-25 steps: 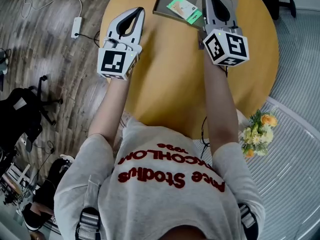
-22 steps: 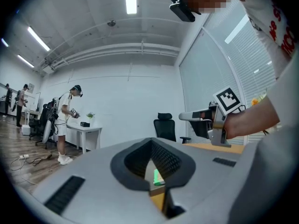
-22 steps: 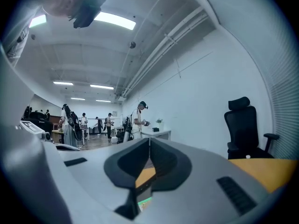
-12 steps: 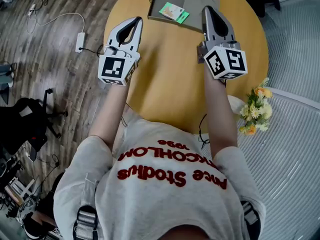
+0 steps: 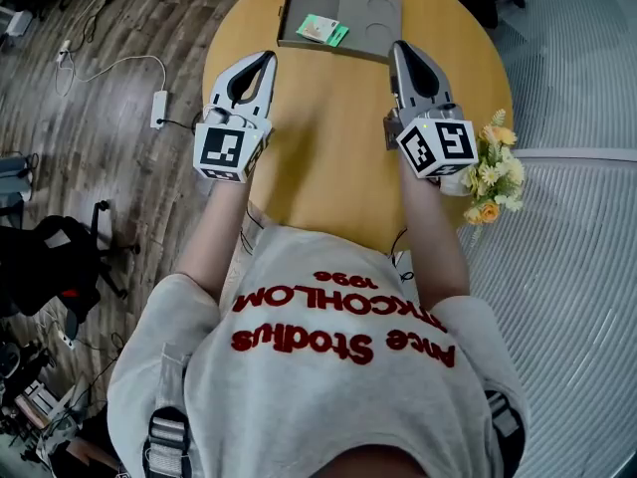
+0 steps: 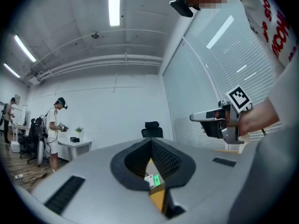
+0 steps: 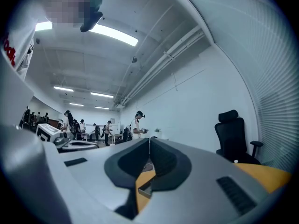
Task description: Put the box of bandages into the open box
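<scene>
The green-and-white box of bandages lies flat inside the left half of the open grey-brown box at the far side of the round wooden table. My left gripper hovers over the table short of the open box, jaws shut and empty. My right gripper is level with it, near the box's right front corner, also shut and empty. In the left gripper view the bandage box shows through the opening below the closed jaws. The right gripper view shows a corner of the open box.
A bunch of yellow and white flowers sits at the table's right edge, beside my right hand. A power strip with cable lies on the wooden floor to the left. A black office chair stands lower left. People stand in the room beyond.
Both grippers have drawn back from the open box toward my body. The right one, earlier beside the bandage box, is now clear of it. The bandage box stays in the open box.
</scene>
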Available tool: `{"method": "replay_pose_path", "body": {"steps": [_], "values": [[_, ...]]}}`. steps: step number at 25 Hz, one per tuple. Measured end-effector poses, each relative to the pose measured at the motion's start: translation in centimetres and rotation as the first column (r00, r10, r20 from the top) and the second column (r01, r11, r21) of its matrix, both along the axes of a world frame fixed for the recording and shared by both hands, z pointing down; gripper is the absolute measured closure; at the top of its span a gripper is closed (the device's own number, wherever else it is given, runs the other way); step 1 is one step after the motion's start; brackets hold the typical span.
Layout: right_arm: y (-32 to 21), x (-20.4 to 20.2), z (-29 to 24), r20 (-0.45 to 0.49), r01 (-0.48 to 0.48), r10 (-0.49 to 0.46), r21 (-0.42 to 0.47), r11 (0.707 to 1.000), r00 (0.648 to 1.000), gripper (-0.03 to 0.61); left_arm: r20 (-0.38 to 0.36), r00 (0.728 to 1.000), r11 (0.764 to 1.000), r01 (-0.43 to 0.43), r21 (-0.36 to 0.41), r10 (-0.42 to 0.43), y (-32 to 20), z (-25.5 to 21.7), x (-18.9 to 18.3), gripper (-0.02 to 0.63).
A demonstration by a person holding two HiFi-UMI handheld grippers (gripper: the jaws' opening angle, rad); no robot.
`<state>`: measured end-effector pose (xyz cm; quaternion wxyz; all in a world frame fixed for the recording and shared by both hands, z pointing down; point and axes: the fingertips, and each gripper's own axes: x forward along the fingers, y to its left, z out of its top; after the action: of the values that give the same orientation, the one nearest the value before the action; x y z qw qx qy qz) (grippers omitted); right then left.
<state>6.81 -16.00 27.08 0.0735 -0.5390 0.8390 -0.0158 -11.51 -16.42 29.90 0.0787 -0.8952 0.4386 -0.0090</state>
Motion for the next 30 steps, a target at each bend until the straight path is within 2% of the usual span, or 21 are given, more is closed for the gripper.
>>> {"method": "replay_pose_path", "body": {"steps": [8, 14, 19, 30], "values": [[5.0, 1.3, -0.5, 0.008, -0.012, 0.012, 0.019, 1.0, 1.0, 0.569, 0.006, 0.999, 0.999, -0.035, 0.027, 0.034, 3.9, -1.1, 1.9, 0.607], [7.1, 2.1, -0.3, 0.014, -0.028, 0.027, 0.024, 0.999, 1.0, 0.569, -0.024, 0.999, 0.999, -0.034, 0.032, 0.034, 5.5, -1.5, 2.4, 0.607], [8.2, 3.0, -0.5, 0.056, -0.032, 0.029, 0.043, 0.999, 0.998, 0.571, -0.049, 0.998, 1.0, -0.027, 0.011, 0.027, 6.5, -1.4, 2.4, 0.607], [8.7, 2.8, -0.8, 0.036, -0.025, 0.022, 0.06, 0.998, 0.999, 0.572, -0.062, 0.998, 1.0, -0.011, -0.014, 0.01, 6.7, -0.8, 1.8, 0.607]]}}
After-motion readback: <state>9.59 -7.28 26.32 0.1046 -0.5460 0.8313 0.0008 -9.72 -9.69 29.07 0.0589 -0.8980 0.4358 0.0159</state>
